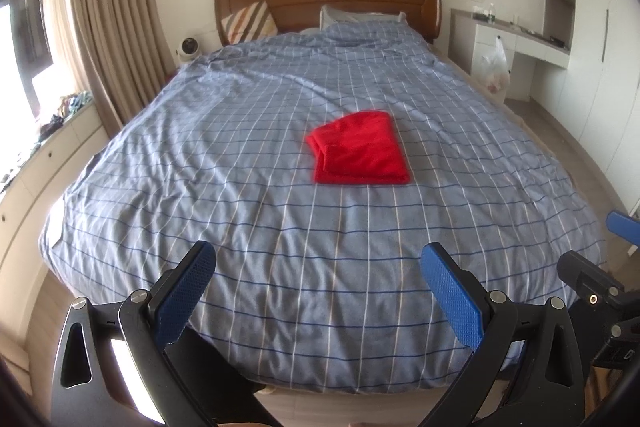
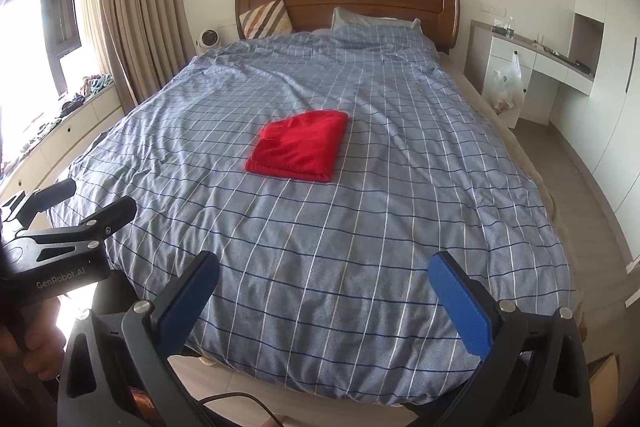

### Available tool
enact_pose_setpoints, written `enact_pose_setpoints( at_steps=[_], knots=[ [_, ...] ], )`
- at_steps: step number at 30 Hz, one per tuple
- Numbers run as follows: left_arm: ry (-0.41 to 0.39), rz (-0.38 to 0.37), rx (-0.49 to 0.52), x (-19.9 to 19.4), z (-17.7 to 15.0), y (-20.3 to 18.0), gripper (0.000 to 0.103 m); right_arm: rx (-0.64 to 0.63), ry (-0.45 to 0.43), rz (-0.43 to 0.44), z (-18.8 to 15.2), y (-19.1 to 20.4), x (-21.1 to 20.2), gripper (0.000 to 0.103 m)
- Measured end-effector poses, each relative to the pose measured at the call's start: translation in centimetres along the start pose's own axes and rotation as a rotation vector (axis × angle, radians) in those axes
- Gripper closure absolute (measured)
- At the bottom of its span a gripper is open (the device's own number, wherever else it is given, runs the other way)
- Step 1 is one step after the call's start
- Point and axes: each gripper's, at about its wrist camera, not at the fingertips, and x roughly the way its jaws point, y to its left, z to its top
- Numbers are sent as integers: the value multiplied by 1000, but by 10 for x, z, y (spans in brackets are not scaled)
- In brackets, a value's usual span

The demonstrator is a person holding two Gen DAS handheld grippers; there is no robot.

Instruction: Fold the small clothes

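Left claw point(image 1: 318, 283) wide apart, empty, hanging over foot of bed. Right claw point(image 2: 324, 287) same, spread wide, nothing gripped. Red cloth point(image 1: 358, 147) folded, flat on blue checked cover point(image 1: 240, 187), mid-bed, well ahead of both claws, untouched.

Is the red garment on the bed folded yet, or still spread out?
Folded. The red garment lies as a compact rectangle on the checked duvet, with stacked layer edges showing along its left side. Neither gripper touches it.
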Motion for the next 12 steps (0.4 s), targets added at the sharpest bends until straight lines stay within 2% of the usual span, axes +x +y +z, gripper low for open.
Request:
enact_pose_setpoints(
  at_steps=[6, 12],
  knots=[
    [5, -13, -4, 2, -1, -2, 0, -1, -1, 13, 0, 2, 2, 0],
    [-22, 14, 3, -1, -2, -4, 0, -2, 6, 23, -2, 4, 5, 0]
  ],
)
